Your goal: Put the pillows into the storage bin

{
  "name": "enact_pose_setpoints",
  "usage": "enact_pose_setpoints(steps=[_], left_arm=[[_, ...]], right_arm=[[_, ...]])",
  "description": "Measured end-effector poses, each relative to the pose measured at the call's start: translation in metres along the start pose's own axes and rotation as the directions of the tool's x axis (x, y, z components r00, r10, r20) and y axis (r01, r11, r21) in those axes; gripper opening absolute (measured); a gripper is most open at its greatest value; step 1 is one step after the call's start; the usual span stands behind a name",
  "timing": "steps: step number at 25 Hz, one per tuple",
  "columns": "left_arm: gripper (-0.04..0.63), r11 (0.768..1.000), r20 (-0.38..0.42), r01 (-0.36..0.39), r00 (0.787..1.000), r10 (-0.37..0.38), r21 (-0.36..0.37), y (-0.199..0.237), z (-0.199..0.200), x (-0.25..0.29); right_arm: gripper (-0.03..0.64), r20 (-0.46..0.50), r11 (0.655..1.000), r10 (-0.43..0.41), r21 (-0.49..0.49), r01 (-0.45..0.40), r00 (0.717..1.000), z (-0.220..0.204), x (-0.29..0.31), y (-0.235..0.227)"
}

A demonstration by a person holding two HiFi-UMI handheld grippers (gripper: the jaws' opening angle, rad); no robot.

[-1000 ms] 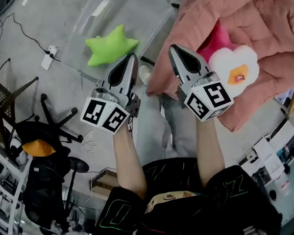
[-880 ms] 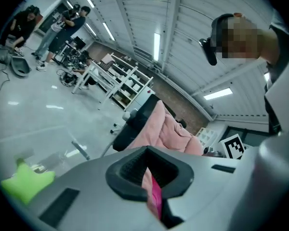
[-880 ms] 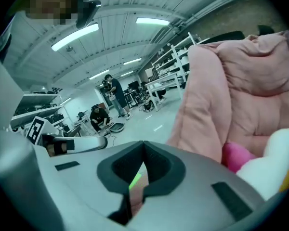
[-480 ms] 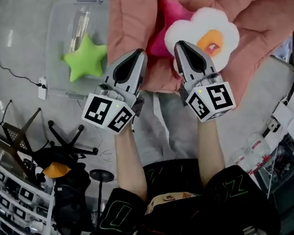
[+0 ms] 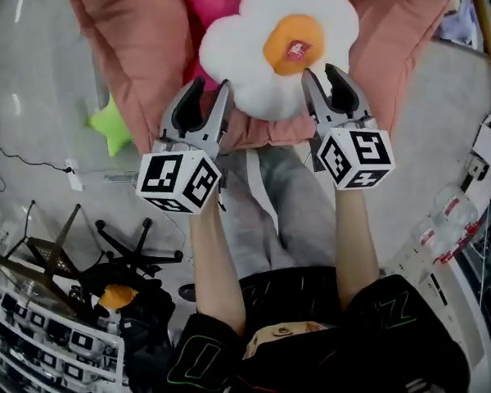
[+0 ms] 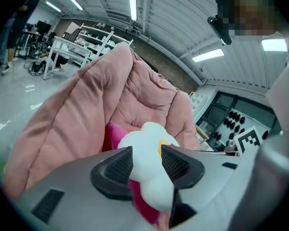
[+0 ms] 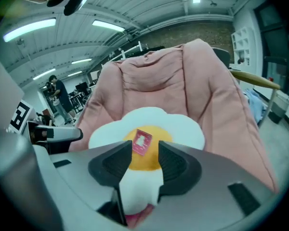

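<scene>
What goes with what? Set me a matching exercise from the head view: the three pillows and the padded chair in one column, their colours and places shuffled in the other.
Column one
1. flower pillow
2. star pillow
3. magenta pillow
4. padded chair

Column two
A. green, peeking out past the chair's edge
B. salmon pink, bearing two pillows
C. white with an orange centre
D. bright pink, tucked under another pillow

Pairs: 1-C, 2-A, 3-D, 4-B

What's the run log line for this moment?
phase: reach | target: flower pillow on pink cushion | left gripper and right gripper: jaws just been opening, nothing between them | grip: none
</scene>
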State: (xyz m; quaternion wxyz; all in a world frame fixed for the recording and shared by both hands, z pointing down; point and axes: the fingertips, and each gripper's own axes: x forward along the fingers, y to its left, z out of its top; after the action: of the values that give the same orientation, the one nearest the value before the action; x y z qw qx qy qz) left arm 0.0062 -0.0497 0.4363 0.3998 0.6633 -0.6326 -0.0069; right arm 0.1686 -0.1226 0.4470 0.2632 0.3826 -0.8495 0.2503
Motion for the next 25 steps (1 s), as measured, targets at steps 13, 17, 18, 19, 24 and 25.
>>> enact_pose_setpoints(steps=[13,17,18,19,24,25], left_arm=[[0.360,0.966,-0.174,-0.234,0.952,0.250,0.110,0.004,-0.049,0.043],[0.333,0.974,-0.164,-0.220,0.960,0.226,0.055,0.002,-0.058,0.047],[0.321,0.976,-0.158,-0.215,0.963,0.220,0.047,0.001,-0.058,0.047],[0.313,0.976,-0.152,-0.212,0.964,0.217,0.044,0.000,-0.060,0.047],[0.249,0.978,-0.143,-0.201,0.968,0.207,0.056,-0.008,-0.066,0.047],[0.236,0.979,-0.137,-0.195,0.970,0.202,0.063,-0.008,-0.066,0.044]], right_arm=[[0.316,-0.243,0.948,-0.170,0.225,0.227,0.955,-0.095,0.005,-0.095],[0.318,-0.268,0.936,-0.143,0.277,0.218,0.953,-0.108,0.015,-0.099],[0.318,-0.269,0.929,-0.127,0.304,0.210,0.955,-0.110,0.017,-0.097],[0.315,-0.269,0.921,-0.106,0.337,0.196,0.957,-0.113,0.019,-0.096],[0.194,-0.244,0.908,0.014,0.408,0.090,0.970,-0.117,0.027,-0.083],[0.159,-0.237,0.917,0.026,0.392,0.071,0.971,-0.114,0.027,-0.079]])
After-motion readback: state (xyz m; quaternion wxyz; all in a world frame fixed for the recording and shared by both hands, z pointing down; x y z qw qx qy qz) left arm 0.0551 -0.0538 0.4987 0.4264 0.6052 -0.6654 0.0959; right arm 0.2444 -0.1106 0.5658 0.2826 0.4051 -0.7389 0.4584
